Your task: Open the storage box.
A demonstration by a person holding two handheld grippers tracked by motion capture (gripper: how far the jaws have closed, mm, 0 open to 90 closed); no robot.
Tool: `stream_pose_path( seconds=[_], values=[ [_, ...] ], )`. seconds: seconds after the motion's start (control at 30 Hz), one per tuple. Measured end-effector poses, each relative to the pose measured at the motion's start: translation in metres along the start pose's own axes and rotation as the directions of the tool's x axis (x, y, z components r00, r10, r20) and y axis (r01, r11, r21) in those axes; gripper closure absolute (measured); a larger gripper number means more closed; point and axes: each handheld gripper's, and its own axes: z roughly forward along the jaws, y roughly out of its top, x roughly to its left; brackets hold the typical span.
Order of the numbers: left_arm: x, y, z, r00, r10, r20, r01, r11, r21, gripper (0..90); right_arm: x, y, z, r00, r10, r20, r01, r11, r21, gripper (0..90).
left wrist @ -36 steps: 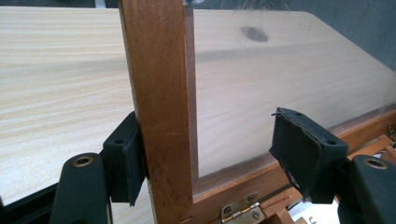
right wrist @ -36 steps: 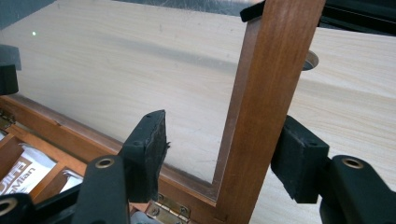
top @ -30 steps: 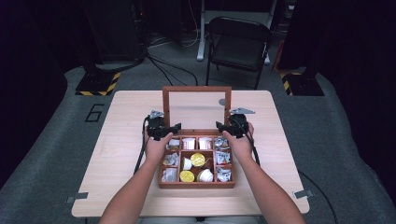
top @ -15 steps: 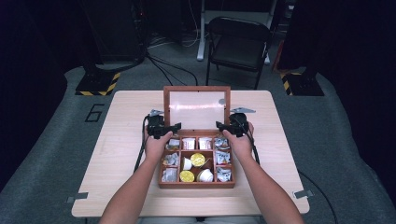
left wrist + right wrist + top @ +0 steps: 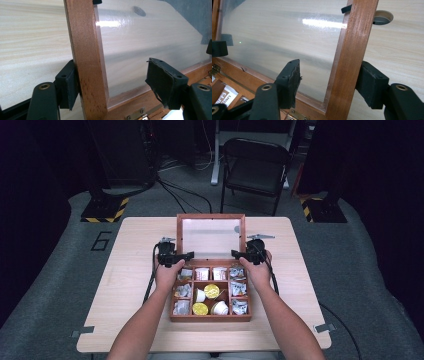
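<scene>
Left gripper [image 5: 113,86] straddles the left side rail of the lid [image 5: 86,50]; jaws have just been opening, outer pad touching, inner pad clear. Right gripper [image 5: 332,83] mirrors it on the right rail, loose. Both steady the lid, tipped back beyond the box [image 5: 210,317] mid-table, exposing packets and cups.

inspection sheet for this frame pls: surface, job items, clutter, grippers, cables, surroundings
Surface: light wood table, bare around the box.
Job's things: wooden box, its glazed lid raised; compartments hold sachets and small cups.
Clutter: nothing seen.
Grippers: left gripper straddles the lid's left rail, jaws just opening, a gap at one pad; right gripper straddles the right rail, inner pad clear.
Cables: one trails from each gripper; more on the floor.
Surroundings: folding chair, dark floor, hazard-striped bases.
</scene>
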Motion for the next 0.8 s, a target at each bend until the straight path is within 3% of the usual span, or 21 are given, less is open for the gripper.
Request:
stream_pose_path(
  seconds=[0.5, 0.8],
  values=[
    [0.005, -0.002, 0.006, 0.9985, -0.055, 0.004, 0.055, 0.9983, 0.023, 28.5, -0.01, -0.002, 0.009, 0.9961, 0.079, -0.041, -0.078, 0.997, 0.028, 38.4],
    [0.006, -0.002, 0.007, 0.9978, -0.066, 0.002, 0.066, 0.9974, 0.028, 28.0, -0.013, -0.002, 0.01, 0.9929, 0.107, -0.053, -0.105, 0.994, 0.031, 39.6]
  ],
)
